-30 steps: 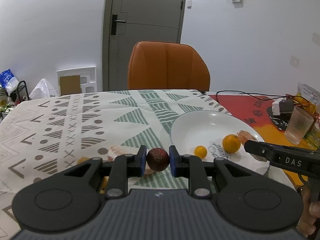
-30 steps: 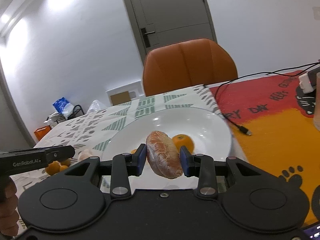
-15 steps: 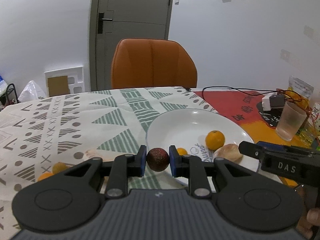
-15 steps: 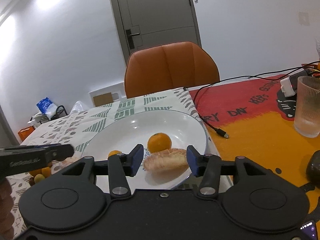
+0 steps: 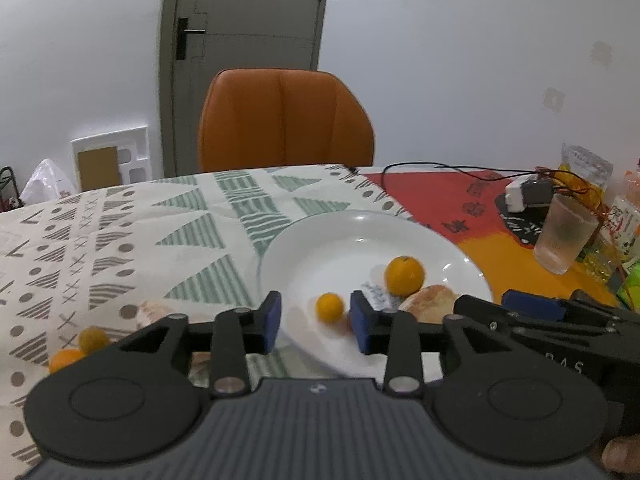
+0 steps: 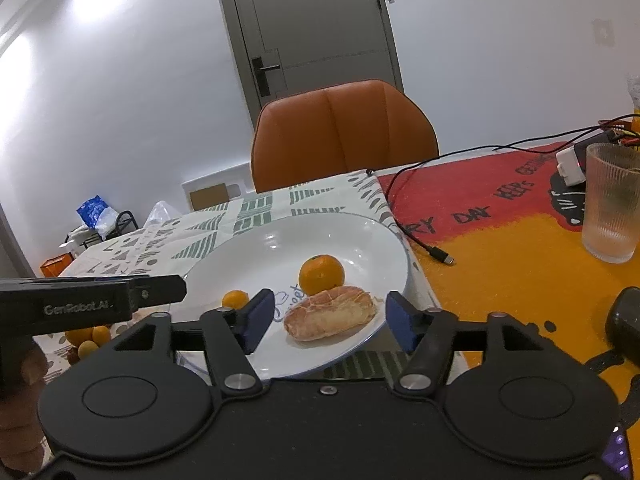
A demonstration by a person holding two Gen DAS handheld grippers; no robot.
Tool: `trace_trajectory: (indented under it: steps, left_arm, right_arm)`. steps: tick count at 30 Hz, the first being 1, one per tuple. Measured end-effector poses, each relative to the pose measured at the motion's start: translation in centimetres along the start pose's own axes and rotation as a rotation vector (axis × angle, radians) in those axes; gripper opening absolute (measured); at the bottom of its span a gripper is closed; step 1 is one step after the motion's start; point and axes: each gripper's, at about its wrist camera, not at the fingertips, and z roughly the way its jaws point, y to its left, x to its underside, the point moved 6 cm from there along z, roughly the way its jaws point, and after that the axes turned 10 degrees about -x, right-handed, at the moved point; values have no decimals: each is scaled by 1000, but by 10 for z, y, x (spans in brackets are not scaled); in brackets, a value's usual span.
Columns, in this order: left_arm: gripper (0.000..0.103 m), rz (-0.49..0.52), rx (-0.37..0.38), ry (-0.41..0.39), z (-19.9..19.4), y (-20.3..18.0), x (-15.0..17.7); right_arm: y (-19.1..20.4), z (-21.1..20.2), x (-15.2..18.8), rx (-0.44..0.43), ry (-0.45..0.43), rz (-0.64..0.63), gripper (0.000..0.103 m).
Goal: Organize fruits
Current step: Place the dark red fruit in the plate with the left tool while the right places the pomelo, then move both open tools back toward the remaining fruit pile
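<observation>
Peeled fruit (image 6: 331,312) lying crosswise on plate (image 6: 248,248), orange (image 6: 321,274) behind

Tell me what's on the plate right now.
On the plate: an orange, a small orange, a peeled fruit. The left finger hides a reddish blur.

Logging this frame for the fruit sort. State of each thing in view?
Left tongs: open, empty.
Right tongs: open, empty.
Round white plate: upright, holding fruit.
Large orange mandarin: on plate.
Small orange kumquat: on plate.
Pale peeled citrus segment: lying on plate.
Ribbed clear glass: upright.
Grey door: closed.
</observation>
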Motion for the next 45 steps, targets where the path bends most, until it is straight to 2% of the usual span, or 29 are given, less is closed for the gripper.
trace_trajectory:
  steps: [5,9,13,15,30,45]
  left_arm:
    - [51,-21,-38,10,-5,22,5]
    - [61,-30,-70,11,-11,38,7]
    - [73,-48,-102,-4,-18,54,9]
    - [75,-57,-111,-9,-21,62,10]
    - [78,-113,-196,11,-36,113,24]
    - [78,-159,-222,49,-36,136,48]
  right_arm:
    - [8,5,2,-3,-2,-9,77]
    - [17,7,2,-26,-19,-4,93]
    - [24,8,0,-47,-30,14,100]
    - [28,8,0,-49,-31,11,103]
    - [76,24,4,-144,3,-56,103]
    - [107,34,10,-251,35,-79,103]
